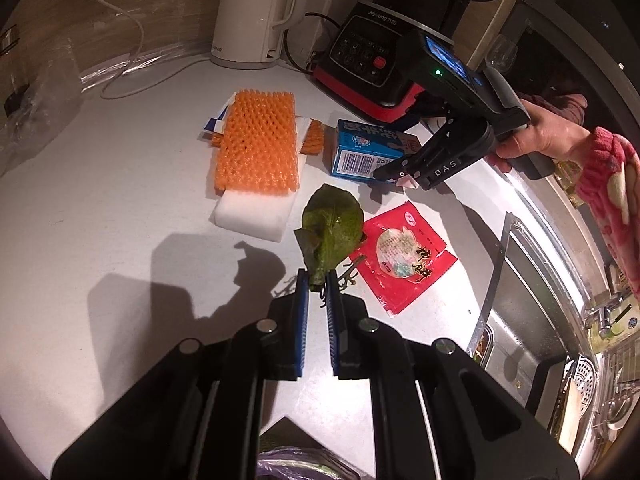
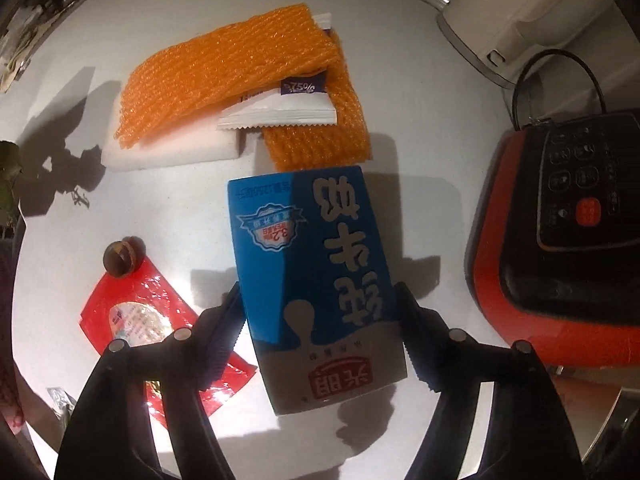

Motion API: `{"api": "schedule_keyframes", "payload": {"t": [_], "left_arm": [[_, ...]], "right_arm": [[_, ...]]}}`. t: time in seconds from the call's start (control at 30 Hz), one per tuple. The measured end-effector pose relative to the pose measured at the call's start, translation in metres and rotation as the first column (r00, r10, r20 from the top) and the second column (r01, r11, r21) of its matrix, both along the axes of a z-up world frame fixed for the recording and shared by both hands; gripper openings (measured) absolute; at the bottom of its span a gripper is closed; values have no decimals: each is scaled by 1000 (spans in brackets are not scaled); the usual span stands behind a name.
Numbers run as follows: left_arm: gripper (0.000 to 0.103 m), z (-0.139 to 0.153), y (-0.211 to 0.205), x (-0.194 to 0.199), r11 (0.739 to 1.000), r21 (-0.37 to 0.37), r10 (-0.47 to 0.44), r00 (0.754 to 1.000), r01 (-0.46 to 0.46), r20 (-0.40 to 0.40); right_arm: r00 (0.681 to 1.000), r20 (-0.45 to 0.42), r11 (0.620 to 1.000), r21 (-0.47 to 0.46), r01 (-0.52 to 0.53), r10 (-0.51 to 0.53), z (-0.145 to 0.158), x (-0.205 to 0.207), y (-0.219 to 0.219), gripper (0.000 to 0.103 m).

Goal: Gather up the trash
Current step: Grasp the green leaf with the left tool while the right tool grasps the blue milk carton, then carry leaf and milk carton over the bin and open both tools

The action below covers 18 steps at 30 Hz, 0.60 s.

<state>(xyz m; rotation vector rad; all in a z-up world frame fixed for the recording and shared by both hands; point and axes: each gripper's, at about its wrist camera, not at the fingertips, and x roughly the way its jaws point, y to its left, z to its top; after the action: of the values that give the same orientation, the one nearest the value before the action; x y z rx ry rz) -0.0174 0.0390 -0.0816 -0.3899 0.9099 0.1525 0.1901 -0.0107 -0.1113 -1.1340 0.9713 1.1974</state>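
white kitchen surface (image 1: 120, 208) under warm light. my left tool (image 1: 318, 280) is clamped on a green leaf (image 1: 334, 226) near the red wrapper (image 1: 402, 254). my right tool (image 2: 322, 320) straddles the blue milk carton (image 2: 312, 248), its pads at both sides, whether they press i cannot tell.

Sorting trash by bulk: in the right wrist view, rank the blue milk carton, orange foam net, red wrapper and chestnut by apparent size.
1. Orange foam net and blue milk carton: alike; the carton's nearness makes it unsure.
2. Red wrapper, partly hidden.
3. Chestnut.
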Motion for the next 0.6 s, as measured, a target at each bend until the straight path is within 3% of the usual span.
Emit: {"api": "schedule_keyframes", "payload": {"t": [0.17, 0.33, 0.47, 0.6], "left_arm": [[9, 9, -1, -17, 1000, -2, -25, 999, 25, 21], [9, 20, -3, -48, 997, -6, -75, 996, 75, 44], [9, 27, -10, -86, 988, 1, -153, 986, 153, 61], [9, 27, -20, -134, 969, 21, -248, 967, 247, 57]], "right_arm": [[991, -44, 982, 140, 129, -124, 34, -24, -25, 71], [951, -148, 916, 265, 302, -271, 58, -72, -80, 71], [897, -235, 838, 328, 437, -375, 68, -140, -121, 71], [843, -314, 773, 350, 530, -436, 69, -238, -144, 71]]}}
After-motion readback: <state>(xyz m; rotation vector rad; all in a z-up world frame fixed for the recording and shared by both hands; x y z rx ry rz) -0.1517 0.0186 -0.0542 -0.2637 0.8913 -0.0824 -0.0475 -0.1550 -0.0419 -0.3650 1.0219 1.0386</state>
